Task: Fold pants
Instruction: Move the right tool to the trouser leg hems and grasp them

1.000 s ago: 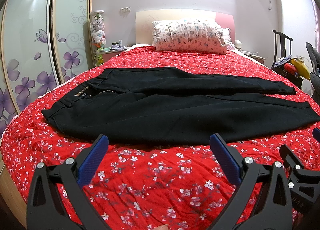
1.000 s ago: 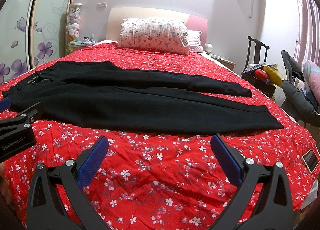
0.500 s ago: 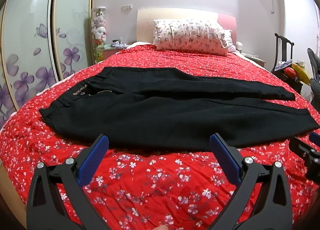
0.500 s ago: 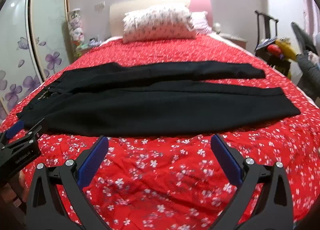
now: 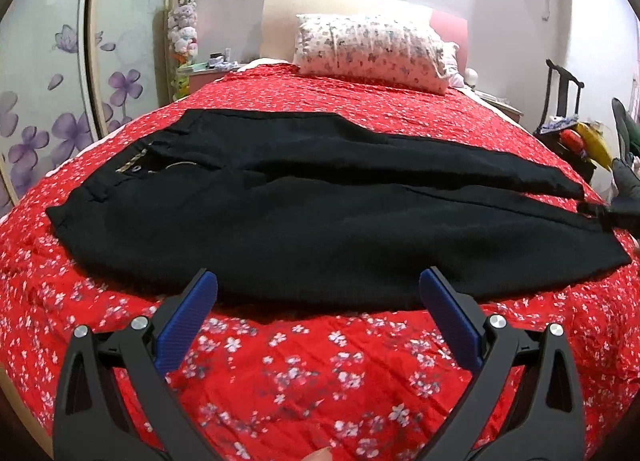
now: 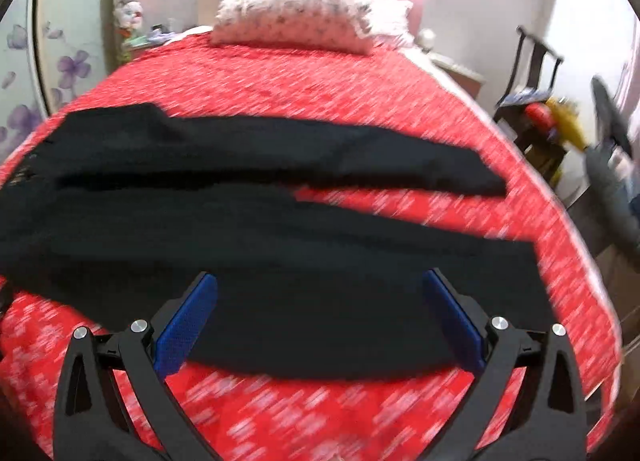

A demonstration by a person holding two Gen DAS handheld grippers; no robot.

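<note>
Black pants (image 5: 320, 221) lying flat, unfolded, across red floral bed (image 5: 320, 361), waistband at left, legs apart at hems. Left claw (image 5: 318, 293) and right claw (image 6: 320, 293) both hovering spread wide, gripping nothing. Judging: no fold made; whole task remaining.

The black pants (image 5: 304, 217) lie spread flat and unfolded across the red flowered bed (image 5: 320, 361), waistband to the left with its button showing, both legs stretched rightward side by side, the far leg parting slightly from the near one toward the hems.
</note>
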